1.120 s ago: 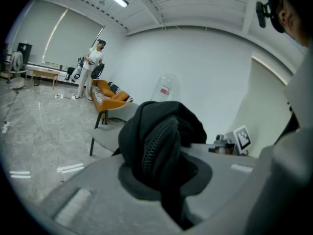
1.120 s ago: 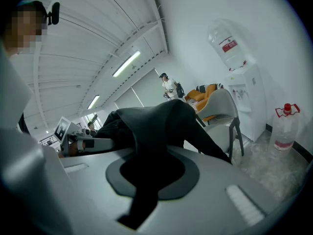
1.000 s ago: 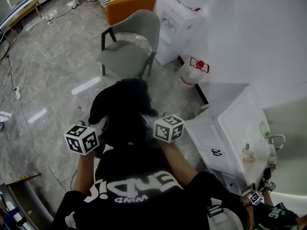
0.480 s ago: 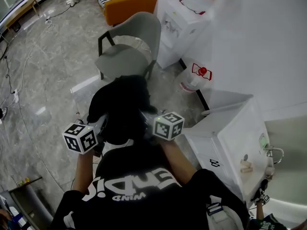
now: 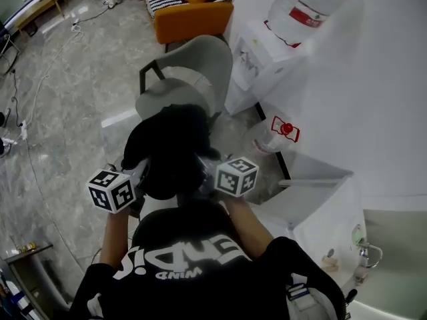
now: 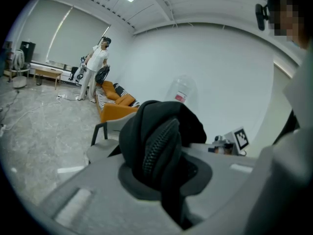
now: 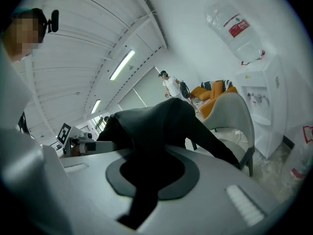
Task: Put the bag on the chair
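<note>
"Grippers first: how had they stood?"

"The left gripper [image 6: 161, 180] had its jaws pinched almost together on a fold of the black bag [image 5: 170, 145], with the zip running up between them. The right gripper [image 7: 146, 180] was clamped just as tightly on the cloth from the other side. Neither grip had changed over the last second."

"And the bag itself?"

"It hung in the air between the two, in front of the person's chest, bulging upward. To its right, the white cabinet [image 5: 327, 225] had slid toward the lower right corner of the head view."

"What about the chair?"

"The grey chair [image 5: 200, 62] stood beyond the bag, and it was closer than before. A second earlier a strip of floor [image 5: 67, 112] had shown between the bag's top and the near edge of the seat. By this moment the bag's top overlapped that edge. I could not tell whether they touched."

"Farther off?"

"A white water dispenser [image 5: 250, 72] stood just beside the chair's right side. Its upturned bottle [image 5: 313, 5] loomed larger at the top edge than it had. An orange sofa [image 5: 190, 15] sat behind the chair. Farthest off, in the left gripper view, a person in white [image 6: 95, 67] stood near that sofa."
</note>
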Demonstrator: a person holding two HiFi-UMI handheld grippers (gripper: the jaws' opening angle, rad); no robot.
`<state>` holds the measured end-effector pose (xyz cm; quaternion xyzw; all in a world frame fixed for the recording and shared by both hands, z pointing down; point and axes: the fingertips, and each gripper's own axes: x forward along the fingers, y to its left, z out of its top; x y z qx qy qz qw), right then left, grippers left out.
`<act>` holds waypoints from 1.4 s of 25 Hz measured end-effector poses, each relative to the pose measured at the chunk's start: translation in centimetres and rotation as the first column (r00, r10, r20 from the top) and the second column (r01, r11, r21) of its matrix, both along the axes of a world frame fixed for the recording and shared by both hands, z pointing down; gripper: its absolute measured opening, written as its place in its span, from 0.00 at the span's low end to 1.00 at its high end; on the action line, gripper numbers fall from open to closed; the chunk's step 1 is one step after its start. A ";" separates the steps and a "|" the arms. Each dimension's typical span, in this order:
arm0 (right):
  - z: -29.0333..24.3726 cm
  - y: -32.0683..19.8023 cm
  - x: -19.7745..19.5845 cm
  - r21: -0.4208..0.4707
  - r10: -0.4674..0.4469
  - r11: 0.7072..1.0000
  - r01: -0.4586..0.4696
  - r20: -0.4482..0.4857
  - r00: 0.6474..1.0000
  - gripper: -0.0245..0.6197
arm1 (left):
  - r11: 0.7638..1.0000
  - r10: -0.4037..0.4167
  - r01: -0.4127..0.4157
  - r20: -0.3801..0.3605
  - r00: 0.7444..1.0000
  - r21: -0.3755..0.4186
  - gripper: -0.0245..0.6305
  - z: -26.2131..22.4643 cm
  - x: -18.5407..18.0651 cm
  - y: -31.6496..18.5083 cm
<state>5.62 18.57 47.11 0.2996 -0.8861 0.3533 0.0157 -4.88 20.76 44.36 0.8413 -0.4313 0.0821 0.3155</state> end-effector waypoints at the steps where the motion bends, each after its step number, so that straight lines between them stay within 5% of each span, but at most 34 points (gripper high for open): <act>1: -0.2 -1.2 0.1 0.003 -0.012 1.000 0.012 0.001 1.000 0.08 | 1.000 -0.009 0.009 0.001 1.000 0.003 0.09 -0.2 0.1 -1.1; 17: -0.5 -15.3 -0.8 0.003 -0.070 0.998 0.070 -0.003 0.998 0.08 | 0.995 -0.095 0.095 -0.010 0.995 0.013 0.09 -0.3 -0.6 -14.5; 35: 1.2 -34.3 -8.0 -0.041 0.032 0.999 -0.033 -0.026 0.999 0.08 | 0.999 0.013 -0.017 -0.070 0.997 -0.051 0.09 1.7 -7.9 -34.3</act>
